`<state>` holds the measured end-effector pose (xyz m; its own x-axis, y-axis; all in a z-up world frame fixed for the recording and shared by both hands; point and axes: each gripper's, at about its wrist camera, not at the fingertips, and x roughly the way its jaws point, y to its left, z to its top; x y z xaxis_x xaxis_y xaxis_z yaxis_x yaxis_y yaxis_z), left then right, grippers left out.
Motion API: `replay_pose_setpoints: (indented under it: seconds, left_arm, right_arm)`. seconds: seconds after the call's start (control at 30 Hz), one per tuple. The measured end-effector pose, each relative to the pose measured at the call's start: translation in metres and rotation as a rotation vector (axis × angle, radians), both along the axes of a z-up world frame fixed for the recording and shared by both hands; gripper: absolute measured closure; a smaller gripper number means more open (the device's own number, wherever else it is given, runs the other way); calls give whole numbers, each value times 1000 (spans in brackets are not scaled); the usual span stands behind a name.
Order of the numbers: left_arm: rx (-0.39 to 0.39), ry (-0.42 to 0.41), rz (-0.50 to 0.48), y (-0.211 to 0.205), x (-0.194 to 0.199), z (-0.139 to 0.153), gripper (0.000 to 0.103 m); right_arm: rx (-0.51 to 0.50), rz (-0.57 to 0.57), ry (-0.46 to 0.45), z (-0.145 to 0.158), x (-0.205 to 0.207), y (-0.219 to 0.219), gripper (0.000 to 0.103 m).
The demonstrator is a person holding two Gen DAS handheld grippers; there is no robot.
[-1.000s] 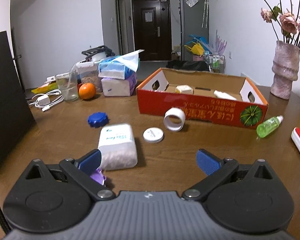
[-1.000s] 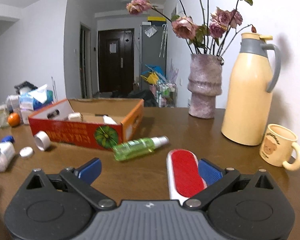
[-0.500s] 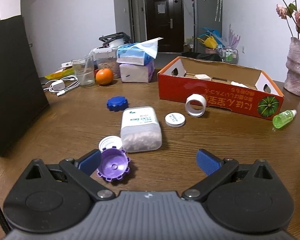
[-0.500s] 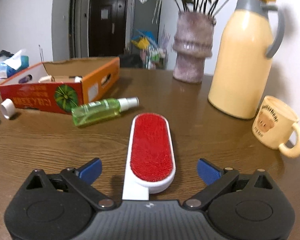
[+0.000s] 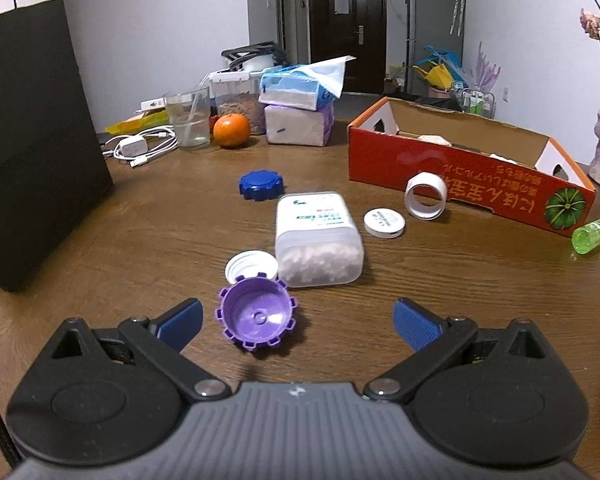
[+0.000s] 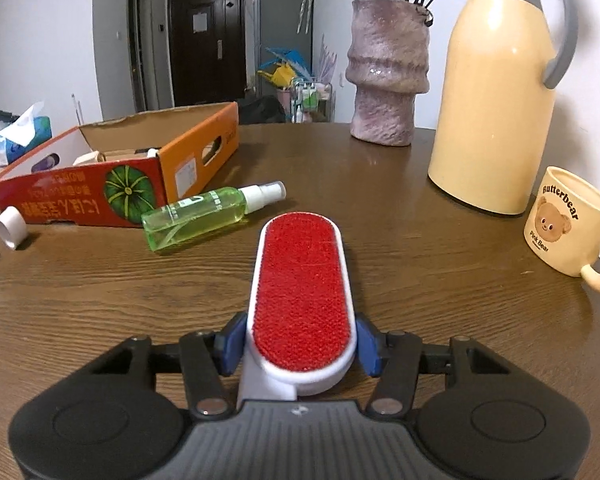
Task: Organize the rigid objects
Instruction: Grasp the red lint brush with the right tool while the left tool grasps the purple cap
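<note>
My right gripper [image 6: 300,346] is shut on the near end of a red and white lint brush [image 6: 302,294] that lies flat on the wooden table. A green spray bottle [image 6: 208,216] lies just beyond it, beside the red cardboard box [image 6: 112,192]. My left gripper [image 5: 298,322] is open and empty, with a purple cap [image 5: 256,316] lying open side up between its fingers, nearer the left one. Beyond it lie a white cap [image 5: 252,266], a clear tub of white pellets [image 5: 316,240], a blue cap [image 5: 261,185], a white lid [image 5: 384,223] and a white ring [image 5: 425,196].
A black bag [image 5: 32,136] stands at the left. Tissue packs [image 5: 300,108], an orange [image 5: 231,130], a glass [image 5: 188,120] and a charger cable [image 5: 140,148] sit at the back. A vase [image 6: 386,76], a cream thermos [image 6: 496,92] and a bear mug [image 6: 568,226] stand at the right.
My right gripper moved up to the lint brush and closed on its near end. My left gripper pulled back, bringing the purple and white caps into view.
</note>
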<state>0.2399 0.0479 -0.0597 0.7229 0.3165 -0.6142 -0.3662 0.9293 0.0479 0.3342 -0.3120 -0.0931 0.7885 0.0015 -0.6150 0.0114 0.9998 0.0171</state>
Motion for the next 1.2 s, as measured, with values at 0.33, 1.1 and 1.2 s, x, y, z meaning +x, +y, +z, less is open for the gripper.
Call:
replay_pose_setpoints:
  seconds: [0.33, 1.1, 1.2]
  left_arm:
    - [-13, 32, 16, 19, 5, -12, 0]
    - [-98, 54, -32, 40, 15, -29, 49]
    - [-108, 46, -33, 41, 14, -28, 49]
  right_arm:
    - [55, 4, -121, 16, -32, 14, 48]
    - [71, 74, -177, 17, -68, 63, 48]
    - [70, 78, -178, 17, -69, 65, 48]
